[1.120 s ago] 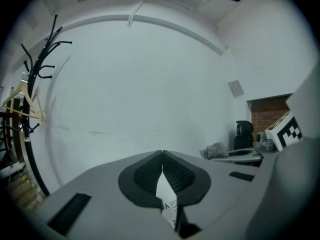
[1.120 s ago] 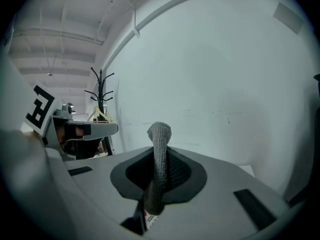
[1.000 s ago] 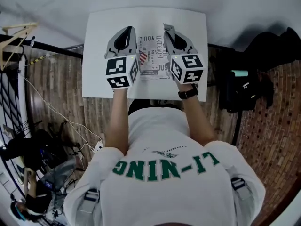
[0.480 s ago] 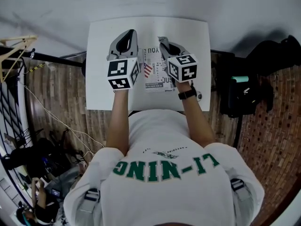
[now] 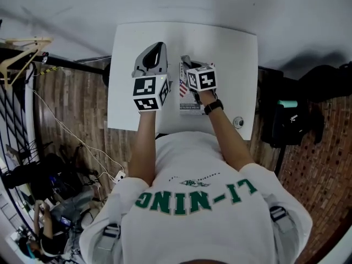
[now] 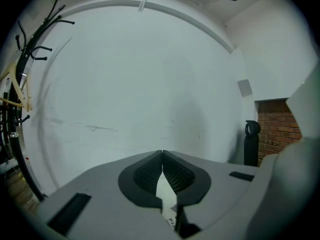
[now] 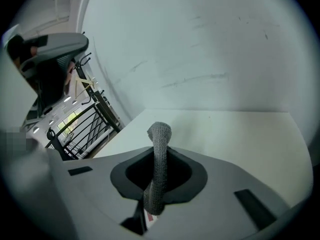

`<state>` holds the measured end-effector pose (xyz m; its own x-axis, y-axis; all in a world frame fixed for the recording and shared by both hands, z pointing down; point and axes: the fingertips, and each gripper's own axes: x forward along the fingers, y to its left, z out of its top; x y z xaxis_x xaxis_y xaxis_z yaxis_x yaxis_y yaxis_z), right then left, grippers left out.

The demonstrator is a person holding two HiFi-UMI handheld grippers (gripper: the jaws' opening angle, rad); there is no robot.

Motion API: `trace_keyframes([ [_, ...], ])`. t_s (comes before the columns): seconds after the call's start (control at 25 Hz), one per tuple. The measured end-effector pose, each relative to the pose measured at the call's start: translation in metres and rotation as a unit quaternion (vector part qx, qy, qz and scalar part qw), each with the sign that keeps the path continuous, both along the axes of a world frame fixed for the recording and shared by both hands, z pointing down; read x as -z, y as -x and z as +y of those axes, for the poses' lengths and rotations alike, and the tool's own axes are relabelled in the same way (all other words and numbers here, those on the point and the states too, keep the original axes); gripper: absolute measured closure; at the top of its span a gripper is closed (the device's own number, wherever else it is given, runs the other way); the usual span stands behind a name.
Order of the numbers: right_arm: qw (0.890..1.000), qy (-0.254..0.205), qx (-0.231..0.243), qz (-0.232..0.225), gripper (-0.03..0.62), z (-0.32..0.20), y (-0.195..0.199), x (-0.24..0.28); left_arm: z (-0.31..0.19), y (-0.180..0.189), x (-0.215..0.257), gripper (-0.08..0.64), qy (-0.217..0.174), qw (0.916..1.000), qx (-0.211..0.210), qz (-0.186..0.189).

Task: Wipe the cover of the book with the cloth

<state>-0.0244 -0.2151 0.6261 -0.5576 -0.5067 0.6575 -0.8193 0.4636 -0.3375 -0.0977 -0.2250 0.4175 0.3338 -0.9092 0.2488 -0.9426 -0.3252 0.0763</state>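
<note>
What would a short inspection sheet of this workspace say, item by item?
Surface: white table, against a white wall.
Job's things: book flat on the table; grey cloth in the right gripper.
Clutter: small round object near the table's near right corner.
Grippers: left gripper shut, empty; right gripper shut on the cloth, over the book.
Cables: white cable on the floor, left of the table.
Surroundings: brick-pattern floor, black bag, wooden hanger.

The grey cloth [image 7: 159, 156] is looking knitted and rough; the book [image 5: 188, 105] is showing a printed paper cover; the counter [image 5: 234, 59] is looking smooth, matt white.
</note>
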Motion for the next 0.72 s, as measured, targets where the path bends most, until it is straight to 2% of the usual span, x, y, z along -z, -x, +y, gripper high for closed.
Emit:
trace_keyframes([
  [0.2,0.999,0.031,0.003,0.008,0.549,-0.013,0.028,-0.026,-0.002,0.014,-0.007,0.545,0.006,0.9999,0.011,-0.002],
  [0.36,0.997,0.069,-0.008,0.033,0.549,-0.013,0.036,-0.055,-0.003,0.018,-0.008,0.545,0.009,0.9999,0.013,-0.002],
  [0.56,0.996,0.082,-0.027,0.039,0.549,-0.014,0.029,-0.066,-0.009,0.016,-0.015,0.545,0.015,0.9998,0.009,-0.003],
  [0.72,0.994,0.081,-0.047,0.056,0.549,-0.017,0.002,-0.066,-0.013,0.009,-0.021,0.545,0.021,0.9998,-0.002,-0.004],
])
